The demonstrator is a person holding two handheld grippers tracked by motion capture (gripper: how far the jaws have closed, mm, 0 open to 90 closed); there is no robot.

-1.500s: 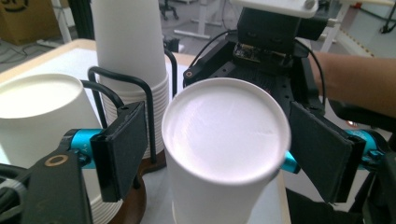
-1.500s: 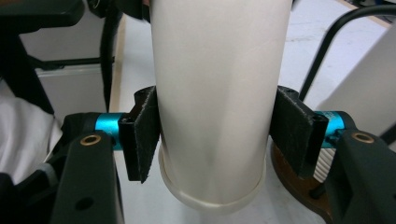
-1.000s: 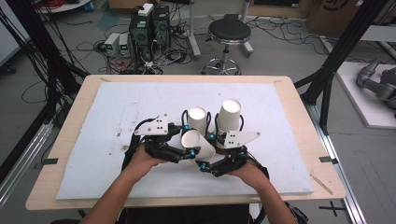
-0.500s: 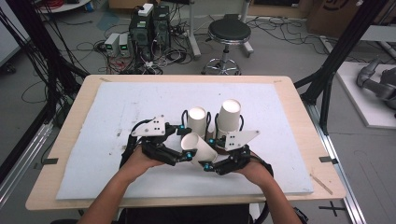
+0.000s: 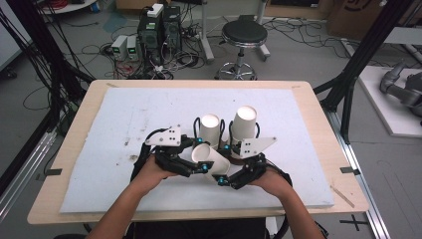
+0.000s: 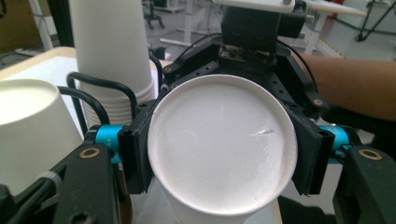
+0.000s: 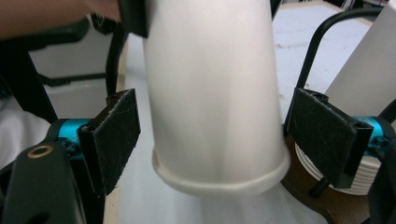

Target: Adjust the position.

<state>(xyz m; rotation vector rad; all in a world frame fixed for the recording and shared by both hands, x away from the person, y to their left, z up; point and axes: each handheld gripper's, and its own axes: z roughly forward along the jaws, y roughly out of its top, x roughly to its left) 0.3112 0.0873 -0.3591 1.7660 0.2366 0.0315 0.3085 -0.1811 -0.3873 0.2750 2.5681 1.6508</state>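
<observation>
A white paper cup (image 5: 209,158) hangs tilted above the white mat between both grippers. My left gripper (image 5: 199,167) is shut on its base end; in the left gripper view both pads (image 6: 135,154) press the sides of the cup (image 6: 222,144), whose round base faces the camera. These jaws have just been closing on it. My right gripper (image 5: 224,177) is open around the cup's rim end (image 7: 210,93). Its pads (image 7: 112,140) stand off the wall on either side, the jaws having just been opening.
Two stacks of upside-down white cups stand just behind the grippers, one shorter (image 5: 209,129) and one taller (image 5: 244,124). The white mat (image 5: 124,124) covers most of the wooden table (image 5: 323,124). A stool and cabling sit on the floor beyond.
</observation>
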